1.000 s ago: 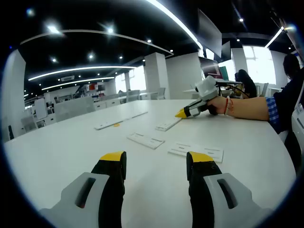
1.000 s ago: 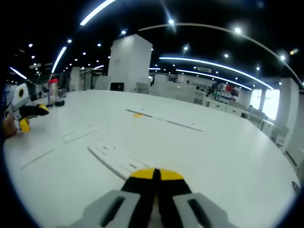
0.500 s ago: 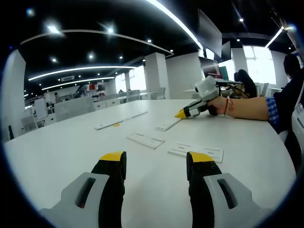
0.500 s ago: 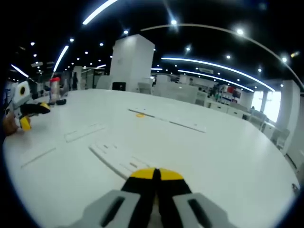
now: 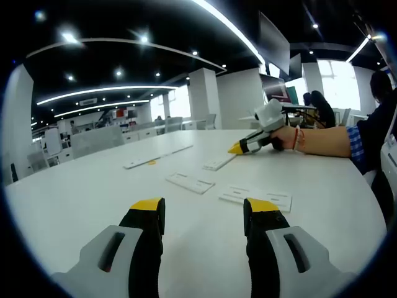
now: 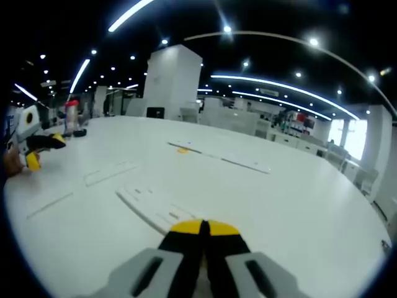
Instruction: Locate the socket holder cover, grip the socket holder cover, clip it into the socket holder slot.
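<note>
A big open-plan office runs off behind everything, dark ceiling crossed by long light strips [image 5: 93, 91], with a square white pillar [image 6: 170, 81] in the middle distance. Nearest to hand is a wide white table [image 5: 74, 186], bare over most of its top.

On the table lie several flat white plastic strips. The longest, the socket holder [image 5: 156, 158], sits far out with a small yellow bit beside it. A shorter white piece, the socket holder cover [image 5: 190, 182], lies near the table's middle, with another flat panel [image 5: 255, 196] just beside it and a narrow strip [image 5: 219, 162] further off.

The left gripper [image 5: 201, 208] hangs low over the table, jaws spread wide, holding nothing. The right gripper [image 6: 202, 228] has its yellow tips pressed together, empty, right at the near end of a white strip [image 6: 155, 210]; whether it touches, I cannot tell.
</note>
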Demonstrator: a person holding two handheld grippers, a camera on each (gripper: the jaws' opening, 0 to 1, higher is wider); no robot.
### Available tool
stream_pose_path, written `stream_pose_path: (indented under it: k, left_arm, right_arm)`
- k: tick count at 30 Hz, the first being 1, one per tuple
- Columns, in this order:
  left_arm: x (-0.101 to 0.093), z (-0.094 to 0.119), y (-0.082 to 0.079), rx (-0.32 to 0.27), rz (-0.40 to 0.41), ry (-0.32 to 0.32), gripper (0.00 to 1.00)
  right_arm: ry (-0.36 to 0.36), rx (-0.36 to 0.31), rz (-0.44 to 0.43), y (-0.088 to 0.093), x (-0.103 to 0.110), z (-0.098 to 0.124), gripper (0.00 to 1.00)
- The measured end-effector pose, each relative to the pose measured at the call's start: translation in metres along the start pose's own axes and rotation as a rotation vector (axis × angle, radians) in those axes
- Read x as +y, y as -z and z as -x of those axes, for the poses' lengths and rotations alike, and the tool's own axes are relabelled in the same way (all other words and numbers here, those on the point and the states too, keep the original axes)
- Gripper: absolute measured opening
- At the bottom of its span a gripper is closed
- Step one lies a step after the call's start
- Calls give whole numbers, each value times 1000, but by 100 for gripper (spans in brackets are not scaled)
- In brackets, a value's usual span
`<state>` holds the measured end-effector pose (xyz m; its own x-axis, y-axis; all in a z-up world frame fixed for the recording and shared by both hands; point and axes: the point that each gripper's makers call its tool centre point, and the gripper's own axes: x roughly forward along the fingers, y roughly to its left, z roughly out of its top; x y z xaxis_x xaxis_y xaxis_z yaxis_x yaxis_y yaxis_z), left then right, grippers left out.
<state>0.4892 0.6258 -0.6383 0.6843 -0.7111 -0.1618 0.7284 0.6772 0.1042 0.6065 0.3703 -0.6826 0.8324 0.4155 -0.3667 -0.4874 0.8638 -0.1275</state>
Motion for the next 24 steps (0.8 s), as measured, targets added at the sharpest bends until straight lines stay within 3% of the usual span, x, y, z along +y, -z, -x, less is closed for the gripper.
stream_pose_path:
  k: [19,21,23,24]
  left_arm:
    - [0,-1,-1,0,1,4,51]
    - [1,-1,-1,-1,0,3,51]
    - [1,-1,-2,-5,-10,1,51]
    - [3,-1,-4,-13,-14,0,51]
  right_arm:
    - [7,-2,2,-2,-1,-1,4]
    - [33,-6,30,-3,-6,-1,4]
    - [65,-22,46,-7,-13,1,4]
    - [76,-67,7,-16,-17,6,4]
